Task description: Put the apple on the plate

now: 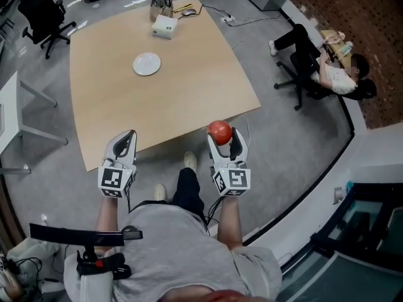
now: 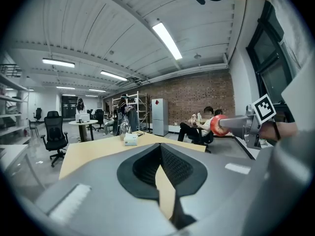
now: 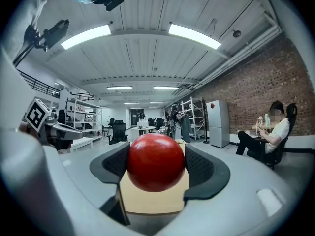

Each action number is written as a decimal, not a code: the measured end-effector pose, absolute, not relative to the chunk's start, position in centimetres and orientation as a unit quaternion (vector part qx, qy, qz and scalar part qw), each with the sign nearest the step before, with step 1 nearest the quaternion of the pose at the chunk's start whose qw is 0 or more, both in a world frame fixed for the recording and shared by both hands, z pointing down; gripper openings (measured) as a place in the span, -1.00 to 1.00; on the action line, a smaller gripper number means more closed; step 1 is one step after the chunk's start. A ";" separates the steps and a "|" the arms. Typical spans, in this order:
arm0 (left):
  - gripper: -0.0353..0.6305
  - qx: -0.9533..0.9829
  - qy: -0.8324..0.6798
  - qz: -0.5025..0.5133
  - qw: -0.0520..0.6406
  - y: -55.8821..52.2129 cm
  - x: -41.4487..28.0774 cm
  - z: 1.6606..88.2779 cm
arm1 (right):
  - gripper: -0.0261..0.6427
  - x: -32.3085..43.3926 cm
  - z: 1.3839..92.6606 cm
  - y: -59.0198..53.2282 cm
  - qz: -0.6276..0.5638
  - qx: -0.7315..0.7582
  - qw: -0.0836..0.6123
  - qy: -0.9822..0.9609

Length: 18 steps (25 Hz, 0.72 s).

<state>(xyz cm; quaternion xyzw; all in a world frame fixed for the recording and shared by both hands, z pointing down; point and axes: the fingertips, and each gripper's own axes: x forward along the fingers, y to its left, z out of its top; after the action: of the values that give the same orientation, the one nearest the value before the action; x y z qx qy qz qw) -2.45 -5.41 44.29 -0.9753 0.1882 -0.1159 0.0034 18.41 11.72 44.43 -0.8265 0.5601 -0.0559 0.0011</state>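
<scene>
The person stands at the near edge of a light wooden table point(image 1: 189, 87), holding both tools out in front of the body. The right gripper point(image 1: 225, 137) has its jaws clamped on a red apple point(image 3: 156, 161), the dark ribbed pads point(image 3: 203, 165) pressing it from either side, so the apple is up in the air at about the table's near edge, not resting on anything. The left gripper point(image 2: 160, 150) carries nothing: its two pads are brought together at the tips, with only a thin wedge of tabletop showing between them lower down. It is held level with the other one, near the table's near left corner. The white plate point(image 1: 147, 63) lies bare on the far half of the table, well apart from the apple and a bit left of centre. Beyond it, near the far edge, a small white box point(image 1: 165, 26) stands just beside a shiny metal kettle point(image 1: 161, 4). Off to the right, away from the table, a seated person point(image 1: 337, 75) in a white top is on a black office chair point(image 1: 302, 74) by the brick wall, and another black office chair point(image 1: 43, 12) stands on the grey floor past the table's far left corner.
</scene>
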 end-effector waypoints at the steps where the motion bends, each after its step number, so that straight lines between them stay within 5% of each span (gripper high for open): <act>1: -0.83 -0.974 0.194 -0.116 0.002 -5.6 -1.8 44.4 | 0.12 19.2 44.3 11.1 -0.055 -0.822 -0.002 0.566; 18: -0.83 -0.952 0.274 -0.133 -0.019 -10.5 3.2 46.6 | 0.12 25.9 46.9 1.0 -0.079 -0.756 -0.025 0.649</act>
<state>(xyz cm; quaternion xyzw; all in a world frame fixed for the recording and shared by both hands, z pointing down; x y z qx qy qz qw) 3.22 -10.45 46.59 -0.9522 0.2744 -0.1328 -0.0192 25.88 0.97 46.93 -0.7565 0.6487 -0.0788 -0.0253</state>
